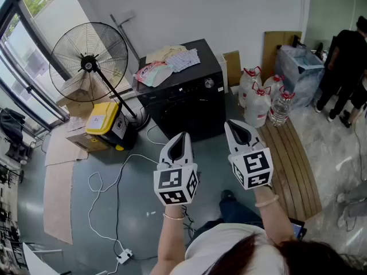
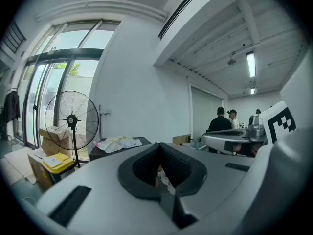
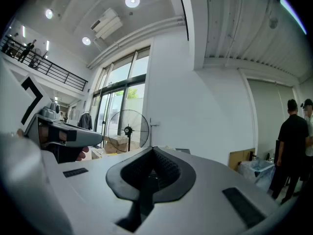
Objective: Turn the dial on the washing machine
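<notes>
Dial point(image 1: 210, 83) too small for detail; bystander point(image 1: 344, 67) partly off-frame.

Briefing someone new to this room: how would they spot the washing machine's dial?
Find the black washing machine between the standing fan and the water jugs. The dial sits near the right end of its top front strip: the only round, silvery knob.

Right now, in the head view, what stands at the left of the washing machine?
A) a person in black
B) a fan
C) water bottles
B: in the head view the fan stands at the left of the washing machine, while the water bottles and the person in black are at its right.
</notes>
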Tool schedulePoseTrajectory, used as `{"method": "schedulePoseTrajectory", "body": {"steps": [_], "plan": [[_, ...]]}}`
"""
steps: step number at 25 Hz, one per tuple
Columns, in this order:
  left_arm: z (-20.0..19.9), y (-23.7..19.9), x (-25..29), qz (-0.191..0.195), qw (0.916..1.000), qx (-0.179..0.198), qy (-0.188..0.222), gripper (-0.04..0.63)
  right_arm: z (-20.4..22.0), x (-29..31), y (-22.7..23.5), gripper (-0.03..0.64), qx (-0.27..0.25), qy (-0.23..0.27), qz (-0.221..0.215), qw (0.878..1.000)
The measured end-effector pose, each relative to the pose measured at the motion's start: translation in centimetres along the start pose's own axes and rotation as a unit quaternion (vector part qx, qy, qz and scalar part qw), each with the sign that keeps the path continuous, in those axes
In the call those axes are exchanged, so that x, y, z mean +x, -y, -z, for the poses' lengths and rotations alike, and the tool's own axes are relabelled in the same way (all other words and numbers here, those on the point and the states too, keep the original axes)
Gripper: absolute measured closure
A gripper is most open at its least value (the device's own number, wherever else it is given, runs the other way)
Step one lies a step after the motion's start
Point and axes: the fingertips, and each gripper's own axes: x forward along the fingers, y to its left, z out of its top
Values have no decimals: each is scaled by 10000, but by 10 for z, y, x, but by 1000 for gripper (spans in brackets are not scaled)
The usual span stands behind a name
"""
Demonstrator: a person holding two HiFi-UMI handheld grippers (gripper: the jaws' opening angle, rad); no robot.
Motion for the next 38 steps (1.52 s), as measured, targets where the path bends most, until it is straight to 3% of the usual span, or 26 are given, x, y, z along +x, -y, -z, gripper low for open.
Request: {"method": "schedulePoseTrajectory", "body": {"steps": [8, 15, 23, 38], "plan": [[1, -7, 63, 47, 9999, -26, -95, 578, 3, 45, 31, 591, -199, -6, -55, 9998], [3, -12, 122, 18, 9998, -80, -165, 578, 10, 87, 63, 591, 132, -12, -228, 9997], [10, -23, 171, -145, 9993, -201, -272, 578, 23, 134, 96, 591, -32, 8, -176, 9998], [39, -86, 252, -167, 9981, -313, -502, 578, 56, 235, 112, 589, 68, -138, -31, 9999]]}}
